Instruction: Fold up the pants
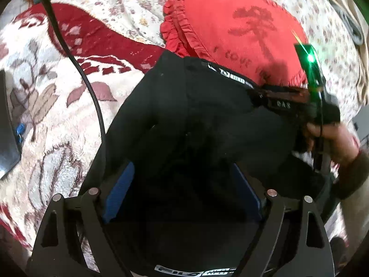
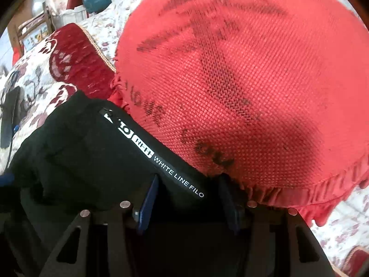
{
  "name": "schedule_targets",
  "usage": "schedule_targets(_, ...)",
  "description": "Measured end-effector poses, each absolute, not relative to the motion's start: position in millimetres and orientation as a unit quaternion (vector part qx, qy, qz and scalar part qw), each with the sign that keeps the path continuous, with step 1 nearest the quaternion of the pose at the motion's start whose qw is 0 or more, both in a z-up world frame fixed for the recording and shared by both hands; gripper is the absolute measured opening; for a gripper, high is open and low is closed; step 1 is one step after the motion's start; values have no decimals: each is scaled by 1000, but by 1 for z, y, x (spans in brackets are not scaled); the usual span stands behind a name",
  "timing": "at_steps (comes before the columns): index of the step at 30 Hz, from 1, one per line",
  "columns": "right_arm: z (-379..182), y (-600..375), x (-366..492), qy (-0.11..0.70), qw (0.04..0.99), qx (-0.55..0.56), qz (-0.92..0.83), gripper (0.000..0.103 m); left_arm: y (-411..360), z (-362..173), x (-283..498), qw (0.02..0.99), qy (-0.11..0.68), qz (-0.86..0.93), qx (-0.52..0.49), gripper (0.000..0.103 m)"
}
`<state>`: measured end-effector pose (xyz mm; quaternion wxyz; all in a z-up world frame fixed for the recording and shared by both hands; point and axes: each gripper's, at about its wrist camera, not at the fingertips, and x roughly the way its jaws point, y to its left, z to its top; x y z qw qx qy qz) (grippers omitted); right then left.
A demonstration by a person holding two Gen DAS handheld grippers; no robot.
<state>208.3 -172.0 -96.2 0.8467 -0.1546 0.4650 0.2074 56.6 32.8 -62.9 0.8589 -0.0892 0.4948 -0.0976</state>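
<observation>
- Two hand-held grippers work over one pair of black pants [image 1: 196, 120], which lies bunched on a bed.
- Left hand-held gripper [image 1: 184, 189]: blue pads spread wide apart, black cloth lying between them with no pad pressing on it.
- Right hand-held gripper [image 2: 188, 198]: pads partly apart over the printed waistband [image 2: 159, 159]; whether they pinch the cloth I cannot tell.
- Only the left wrist view shows the right hand-held gripper from outside, with a green light on its body and the person's hand [image 1: 332, 138] and sleeve behind it, at the pants' far right edge.
- Only the right wrist view shows the waistband lettering sharply, reading "WHITE LINE FILO".
- Pants' far edge touches a red frilled cushion [image 2: 242, 80]; the waistband runs along its frill.
- Left of the pants, a fleecy floral blanket [image 1: 46, 120] offers open room, crossed by a black cable [image 1: 92, 92].
- Beyond lies a floral bedspread [image 1: 115, 2].
- Near part of the pants is lost in shadow under the left gripper; a dark flat object at the far left is cut off.
</observation>
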Motion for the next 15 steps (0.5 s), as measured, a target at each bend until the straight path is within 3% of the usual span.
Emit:
schedule_targets(2, -97, -168, 206, 465, 845, -156, 213, 40, 23, -66, 54, 859, 498, -108, -52, 92)
schedule_targets(4, -87, -173, 197, 464, 845, -137, 228, 12, 21, -64, 51, 860, 497, -107, -41, 92)
schedule_targets(15, 33, -184, 54, 335, 902, -101, 252, 9, 105, -17, 21, 886, 441, -39, -138, 92)
